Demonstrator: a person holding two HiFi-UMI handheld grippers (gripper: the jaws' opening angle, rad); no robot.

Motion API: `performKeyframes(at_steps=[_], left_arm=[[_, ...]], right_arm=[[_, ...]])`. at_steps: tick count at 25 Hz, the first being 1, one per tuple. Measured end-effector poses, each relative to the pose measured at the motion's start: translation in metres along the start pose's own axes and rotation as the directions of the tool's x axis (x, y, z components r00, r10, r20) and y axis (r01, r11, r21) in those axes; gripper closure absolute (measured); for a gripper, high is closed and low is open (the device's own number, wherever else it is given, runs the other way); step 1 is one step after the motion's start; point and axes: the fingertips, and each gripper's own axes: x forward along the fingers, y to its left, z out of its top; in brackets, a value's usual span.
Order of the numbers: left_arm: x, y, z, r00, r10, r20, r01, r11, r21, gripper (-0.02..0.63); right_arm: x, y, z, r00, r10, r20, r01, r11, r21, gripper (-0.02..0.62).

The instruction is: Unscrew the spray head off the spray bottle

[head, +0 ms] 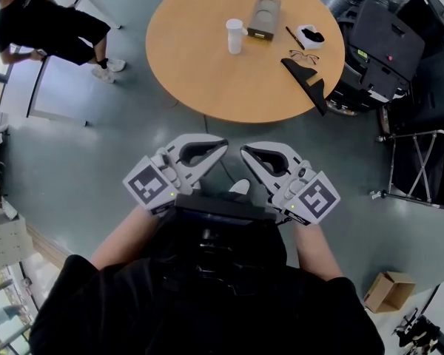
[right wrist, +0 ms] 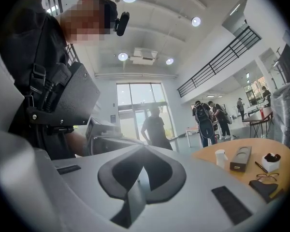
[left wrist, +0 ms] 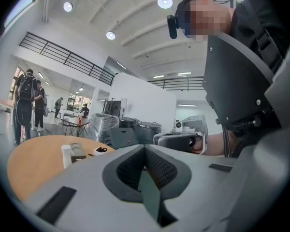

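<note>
Fingers of my left gripper (head: 222,143) clenched tight, nothing between them. Fingers of my right gripper (head: 243,151) likewise clenched and empty. In each gripper view the dark pads meet along one seam.

Head view: both grippers held level in front of my chest, over the grey floor (head: 81,168). Left one aims toward 1 o'clock, right one toward 11 o'clock, so the tips lie near each other but apart. Marker cubes sit at the near ends, beside my forearms.

Round wooden counter (head: 200,65) lies at 12 o'clock, well apart from both grippers. Spray bottle (head: 235,35), white, stands upright near the counter's middle, untouched, head on.

Grey box (head: 264,17) lies just beside the bottle, at its 1 o'clock. White dish (head: 309,34) with something black in it sits at the bottle's 3 o'clock, with a thin dark stick (head: 294,38) between the two. Glasses (head: 303,56) lie at the bottle's 4 o'clock. Black wedge-shaped piece (head: 307,80) runs out past the counter's rim at 4 o'clock.

Person in black (head: 48,24) stands off the counter at 9 o'clock. Cardboard box (head: 388,291) sits on the floor at my 4 o'clock.
</note>
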Motion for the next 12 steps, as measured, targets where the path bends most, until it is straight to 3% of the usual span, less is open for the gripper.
performKeyframes(at_steps=[6, 12], left_arm=[[0.011, 0.010, -0.002, 1.000, 0.006, -0.019, -0.006, 1.000, -0.012, 0.591], [0.017, 0.036, -0.002, 0.999, -0.042, -0.007, 0.042, 0.999, -0.020, 0.591]], right_arm=[[0.001, -0.014, 0.004, 1.000, -0.001, 0.005, 0.001, 1.000, 0.000, 0.595], [0.024, -0.027, -0.002, 1.000, -0.020, -0.023, 0.020, 1.000, -0.003, 0.595]])
